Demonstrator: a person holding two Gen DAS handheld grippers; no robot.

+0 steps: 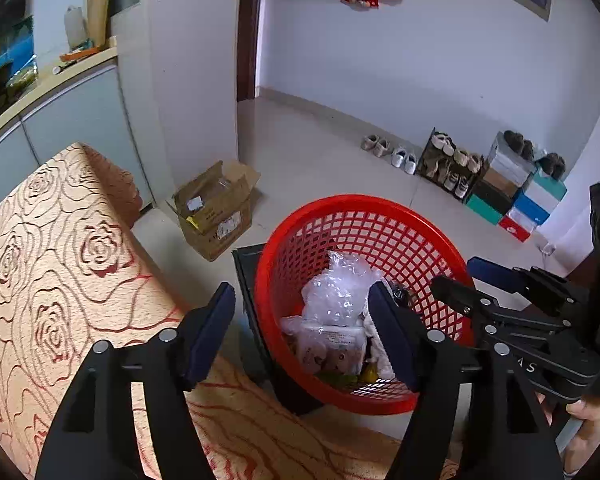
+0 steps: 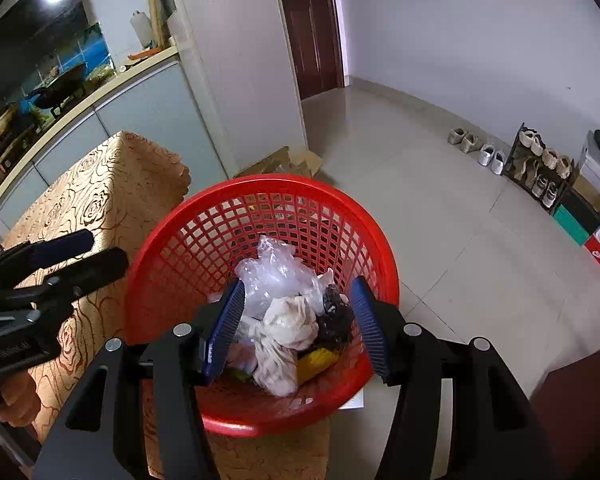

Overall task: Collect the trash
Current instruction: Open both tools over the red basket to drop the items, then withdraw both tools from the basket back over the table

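Your right tongs [image 2: 298,328] hang released above the red basket [image 2: 172,248], nothing pressed between the blue pads. Under them lie a crumpled white cloth [image 2: 286,324], a clear plastic bag [image 2: 274,272], a dark scrap [image 2: 336,320] and a yellow wrapper [image 2: 318,362]. Your left tongs [image 1: 302,332] are released too, empty, held over the basket's near left rim beside the counter [image 1: 60,248] with its rose-patterned cloth. The basket sits just off the counter's corner. A cardboard box [image 1: 216,208] stands on the floor beyond, shoes [image 2: 476,148] along the far wall.
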